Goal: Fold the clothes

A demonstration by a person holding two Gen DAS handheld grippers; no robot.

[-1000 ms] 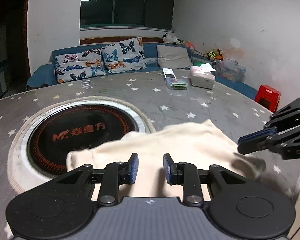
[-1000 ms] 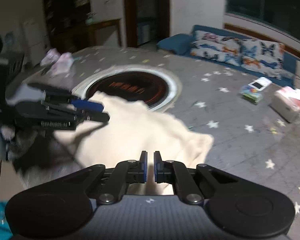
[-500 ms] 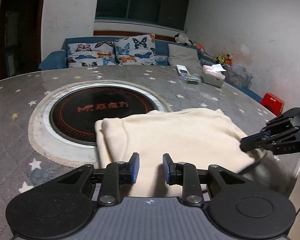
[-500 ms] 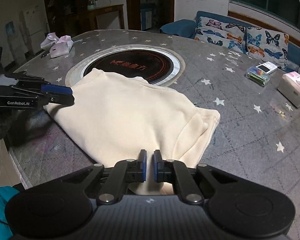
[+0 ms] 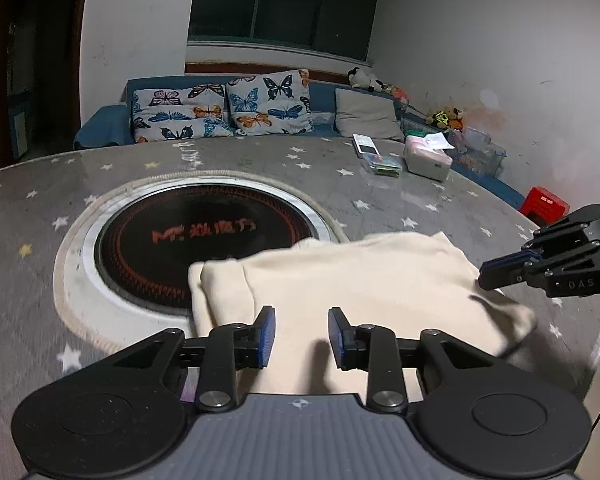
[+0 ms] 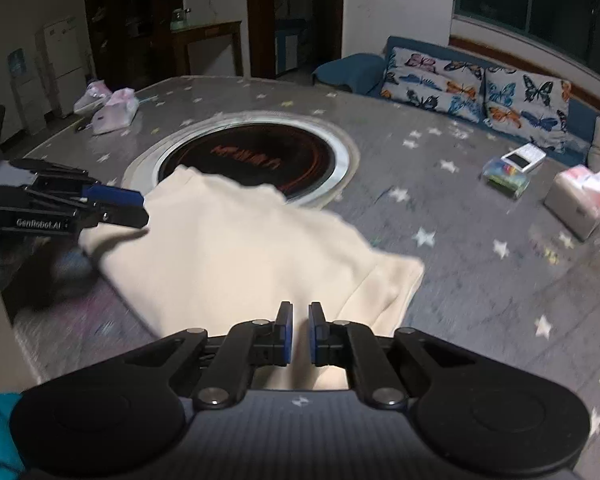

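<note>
The cream garment (image 5: 364, 280) lies folded in a thick pad on my near edge of the star-print table (image 5: 260, 160), its far corner overlapping the round cooktop inset (image 5: 204, 236); it looks soft, fairly heavy and limp, so I would pinch through all layers at a corner or the doubled edge; my left gripper (image 5: 302, 334) hangs over it with fingers apart, empty; my right gripper (image 6: 300, 334) shows a narrow gap, nothing visibly clamped.
</note>
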